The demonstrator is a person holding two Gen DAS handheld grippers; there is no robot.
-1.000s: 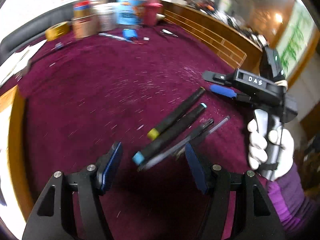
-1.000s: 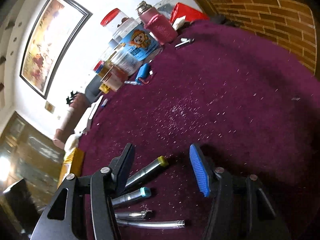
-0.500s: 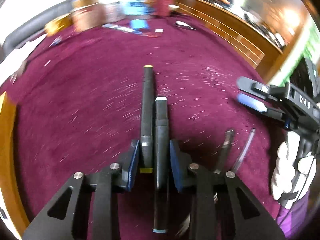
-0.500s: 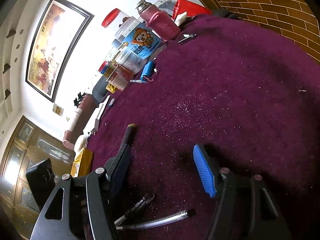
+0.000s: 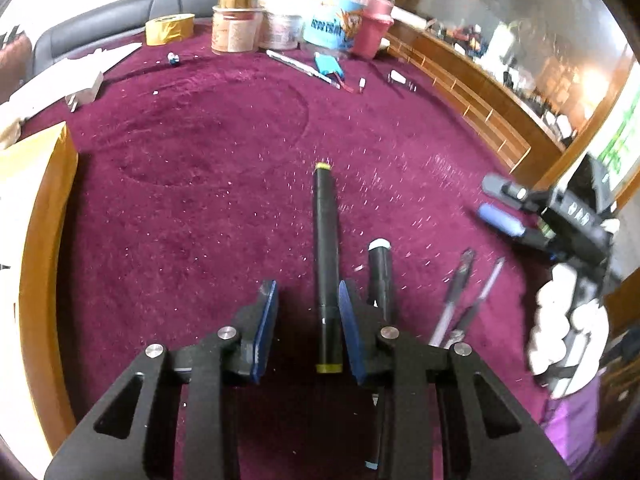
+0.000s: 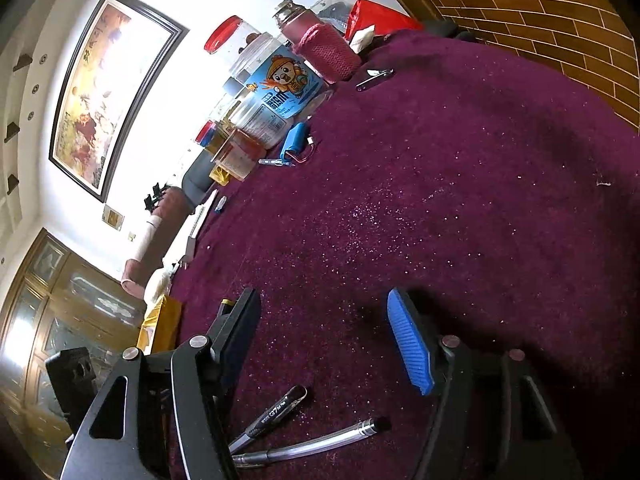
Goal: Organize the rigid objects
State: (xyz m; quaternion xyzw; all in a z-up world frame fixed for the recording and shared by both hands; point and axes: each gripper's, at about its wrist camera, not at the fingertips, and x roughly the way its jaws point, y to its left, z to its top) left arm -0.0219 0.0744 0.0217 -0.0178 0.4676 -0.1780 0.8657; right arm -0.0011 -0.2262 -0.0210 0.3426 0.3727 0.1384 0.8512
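Maroon cloth covers the desk (image 5: 192, 216), and the thing I care about lies on it right in front of the left gripper (image 5: 305, 300): a black marker with yellow bands (image 5: 327, 248); its long axis runs straight away from me, parallel to the fingers, with its near end back in the throat and its far end well past the tips; the fingers have just been closing, yet they are not clamped; the marker sits against or just beside the right-hand pad, and a clear gap shows at the other pad, so I read them as released around it; a second marker with a white cap (image 5: 380, 276) lies just outside that same finger, parallel to the first; two thin pens (image 5: 460, 280) lie farther to that side, fanned slightly; the right gripper (image 6: 324, 340) has just been opening, with nothing between its pads; those pens lie low in its own view, short of the pads; so the left hand is plainly nearer the yellow-banded marker, and I judge it needs a small sideways shift to centre the barrel before squeezing.
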